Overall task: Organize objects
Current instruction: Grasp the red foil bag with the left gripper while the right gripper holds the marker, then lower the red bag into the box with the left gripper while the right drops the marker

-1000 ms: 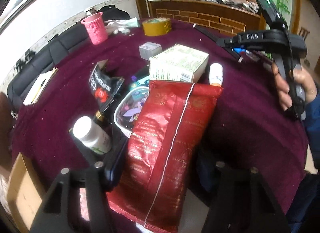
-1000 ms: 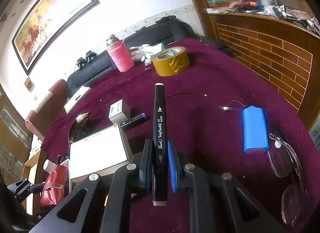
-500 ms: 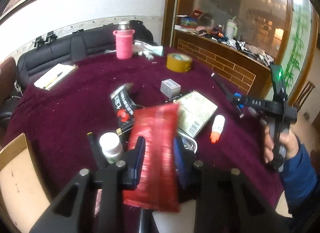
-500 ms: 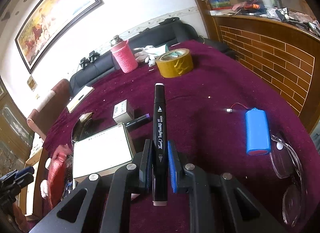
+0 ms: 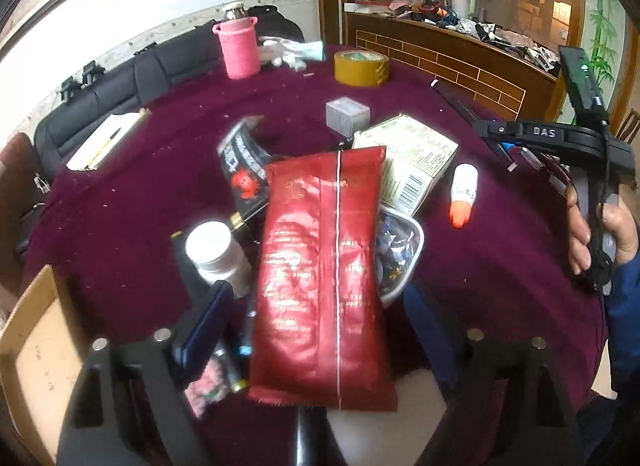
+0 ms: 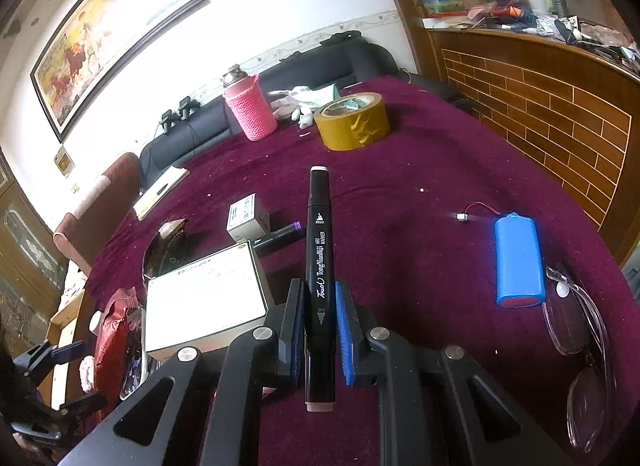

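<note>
- Two hand-held grippers were in play; the left hand-held gripper [image 5: 316, 306] stood directly over the red foil pouch [image 5: 320, 266], while the right hand-held gripper [image 6: 318, 326] was off to the side, well apart from the pile.
- Pouch position: it lay on top of the clutter in the middle of the worktop [image 5: 120, 225], resting across a clear container of small wrapped items [image 5: 400, 258] and beside a white-capped bottle [image 5: 216, 246], with a green-and-white carton [image 5: 416, 161] just behind it.
- Long axis: the pouch ran straight away from the left hand-held gripper, its seam line in line with the fingers and its near end between them. Judged the left hand nearer to it by a clear margin.
- Left hand-held gripper state: jaws stood wide and had just been opening. The pouch lay between them, but the blue pads [image 5: 208, 318] showed clear of its edges, so it was released, not grasped.
- Right hand-held gripper state: clenched on a black art marker [image 6: 320, 266], held lengthwise between the blue pads, its tip pointing forward over the worktop.
- Assessment: any further move of the pouch would call for the left jaws to close across its narrow width. A blue battery pack [image 6: 520, 262] and spectacles [image 6: 576, 326] lay to the right, uninvolved.
</note>
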`<state>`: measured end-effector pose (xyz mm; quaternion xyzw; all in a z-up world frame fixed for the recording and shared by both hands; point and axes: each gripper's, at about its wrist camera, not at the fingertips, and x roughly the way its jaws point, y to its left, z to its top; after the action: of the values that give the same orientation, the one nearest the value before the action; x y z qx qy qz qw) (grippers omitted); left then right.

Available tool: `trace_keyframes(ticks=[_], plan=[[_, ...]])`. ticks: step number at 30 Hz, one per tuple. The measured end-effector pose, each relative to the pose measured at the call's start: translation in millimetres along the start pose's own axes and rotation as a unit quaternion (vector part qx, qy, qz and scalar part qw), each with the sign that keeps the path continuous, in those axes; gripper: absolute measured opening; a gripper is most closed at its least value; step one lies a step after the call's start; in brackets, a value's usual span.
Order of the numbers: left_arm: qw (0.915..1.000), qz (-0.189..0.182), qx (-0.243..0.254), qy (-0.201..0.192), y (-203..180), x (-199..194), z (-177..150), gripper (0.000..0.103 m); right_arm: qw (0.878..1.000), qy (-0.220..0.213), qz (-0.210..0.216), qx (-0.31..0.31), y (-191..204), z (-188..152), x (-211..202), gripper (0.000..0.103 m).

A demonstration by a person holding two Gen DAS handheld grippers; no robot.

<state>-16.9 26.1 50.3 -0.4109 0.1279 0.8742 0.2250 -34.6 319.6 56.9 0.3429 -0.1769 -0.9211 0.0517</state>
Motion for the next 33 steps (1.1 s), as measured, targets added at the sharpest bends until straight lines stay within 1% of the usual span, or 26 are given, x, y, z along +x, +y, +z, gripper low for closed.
trace_keyframes(ticks=[2, 3, 4, 5, 7, 10, 13, 17, 24, 27, 30, 32, 33], plan=[[0.9999, -0.006, -0.005, 0.011, 0, 10, 3, 0.086, 1.000, 0.000, 0.000, 0.002, -1, 0, 0, 0.016], [0.9997, -0.008, -0.014, 0.016, 3, 17, 6, 0.080, 1.000, 0.001, 0.000, 0.002, -1, 0, 0, 0.016], [0.9994, -0.017, -0.024, 0.020, 5, 23, 7, 0.068, 1.000, 0.001, 0.001, 0.002, -1, 0, 0, 0.016], [0.9989, -0.025, -0.033, 0.022, 7, 26, 8, 0.066, 1.000, 0.001, 0.002, 0.002, -2, 0, 0, 0.016], [0.9965, -0.048, -0.066, 0.019, 16, 31, 10, 0.059, 1.000, 0.001, 0.004, 0.002, -2, 1, 1, 0.016], [0.9953, -0.050, -0.083, 0.007, 18, 29, 8, 0.053, 1.000, 0.000, 0.007, 0.002, -1, 0, 0, 0.016], [0.9955, -0.037, -0.088, 0.001, 15, 23, 5, 0.050, 1.000, -0.003, 0.008, 0.001, 0, 0, -1, 0.016], [0.9930, -0.041, -0.109, -0.016, 19, 11, -2, 0.050, 1.000, -0.006, 0.007, 0.000, 1, 0, -3, 0.016], [0.9862, -0.043, -0.150, -0.054, 37, -23, -20, 0.050, 1.000, -0.007, 0.008, -0.010, 6, -1, -3, 0.016], [0.9832, -0.031, -0.165, -0.071, 46, -41, -29, 0.050, 1.000, -0.005, 0.008, -0.009, 11, -3, -9, 0.016], [0.9774, -0.018, -0.191, -0.089, 65, -68, -43, 0.050, 1.000, 0.007, 0.026, -0.016, 28, -11, -20, 0.016], [0.9751, -0.006, -0.201, -0.095, 76, -83, -52, 0.050, 0.998, 0.020, 0.048, -0.031, 48, -17, -27, 0.016], [0.9737, 0.006, -0.205, -0.100, 84, -94, -59, 0.050, 0.997, 0.027, 0.061, -0.042, 62, -20, -30, 0.016]])
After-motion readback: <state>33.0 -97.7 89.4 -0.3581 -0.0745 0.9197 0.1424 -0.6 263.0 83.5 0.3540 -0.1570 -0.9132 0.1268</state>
